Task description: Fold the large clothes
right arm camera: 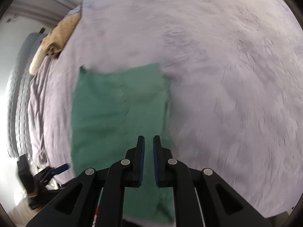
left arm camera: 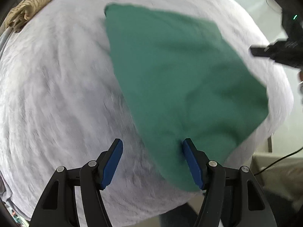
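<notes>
A green garment (left arm camera: 180, 79) lies folded into a long flat shape on a grey-lilac fleece blanket (left arm camera: 56, 79). My left gripper (left arm camera: 152, 144) is open and empty, hovering above the garment's near left edge. In the right wrist view the same garment (right arm camera: 117, 109) lies below my right gripper (right arm camera: 148, 141), whose jaws stand a narrow gap apart with nothing between them. The right gripper also shows at the right edge of the left wrist view (left arm camera: 280, 53). Both views are motion-blurred.
A tan striped cloth (left arm camera: 32, 5) lies bunched at the blanket's far left edge; it also shows in the right wrist view (right arm camera: 56, 36). The blanket (right arm camera: 227, 75) spreads wide to the right. A black cable (left arm camera: 274, 160) and floor lie beyond the blanket's near right edge.
</notes>
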Tool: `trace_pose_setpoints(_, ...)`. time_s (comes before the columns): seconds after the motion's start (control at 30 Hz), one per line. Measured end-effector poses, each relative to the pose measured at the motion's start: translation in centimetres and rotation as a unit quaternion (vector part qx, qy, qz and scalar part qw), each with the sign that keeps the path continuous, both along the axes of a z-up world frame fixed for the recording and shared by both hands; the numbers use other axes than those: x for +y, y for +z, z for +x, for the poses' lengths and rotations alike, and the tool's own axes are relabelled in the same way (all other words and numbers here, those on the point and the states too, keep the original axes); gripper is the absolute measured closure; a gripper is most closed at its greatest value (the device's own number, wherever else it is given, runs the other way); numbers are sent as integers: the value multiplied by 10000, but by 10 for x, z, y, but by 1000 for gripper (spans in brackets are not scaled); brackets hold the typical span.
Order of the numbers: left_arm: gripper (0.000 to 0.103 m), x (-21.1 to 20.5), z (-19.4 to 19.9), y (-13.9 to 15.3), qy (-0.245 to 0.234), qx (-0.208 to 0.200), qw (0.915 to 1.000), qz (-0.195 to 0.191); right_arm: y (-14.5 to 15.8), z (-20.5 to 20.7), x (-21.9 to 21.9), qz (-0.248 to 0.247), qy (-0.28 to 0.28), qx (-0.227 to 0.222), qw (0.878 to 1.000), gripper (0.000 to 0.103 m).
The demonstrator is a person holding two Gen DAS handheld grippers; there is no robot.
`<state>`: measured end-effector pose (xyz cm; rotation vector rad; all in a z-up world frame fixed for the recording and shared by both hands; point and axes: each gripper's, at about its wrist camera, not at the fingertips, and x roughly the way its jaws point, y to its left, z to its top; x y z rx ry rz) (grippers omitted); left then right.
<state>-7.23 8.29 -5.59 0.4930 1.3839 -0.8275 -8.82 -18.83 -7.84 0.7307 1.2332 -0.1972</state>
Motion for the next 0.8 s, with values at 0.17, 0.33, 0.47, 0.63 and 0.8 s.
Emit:
trace_pose_setpoints(0.17, 24, 15, -5, -11, 386, 101, 9992, -5, 0, -24, 52, -88, 561, 293, 9980, 95)
trace_pose_setpoints(0.33, 24, 20, -3, -11, 496, 189, 9986, -17, -41, -53, 55, -571, 388, 1089, 9916, 95)
trace_pose_setpoints(0.47, 24, 21, 1, -13, 581, 251, 9980, 20, -69, -70, 43, -523, 119, 1469, 9877, 95)
trace_pose_setpoints(0.63, 24, 19, -3, -12, 691, 255, 9972, 110, -73, -81, 27, -111, -301, 1434, 9891, 95)
trace_pose_setpoints(0.8, 24, 20, -1, -13, 792, 258, 9964, 169, -36, -92, 18, -194, -245, 1051, 9940, 92)
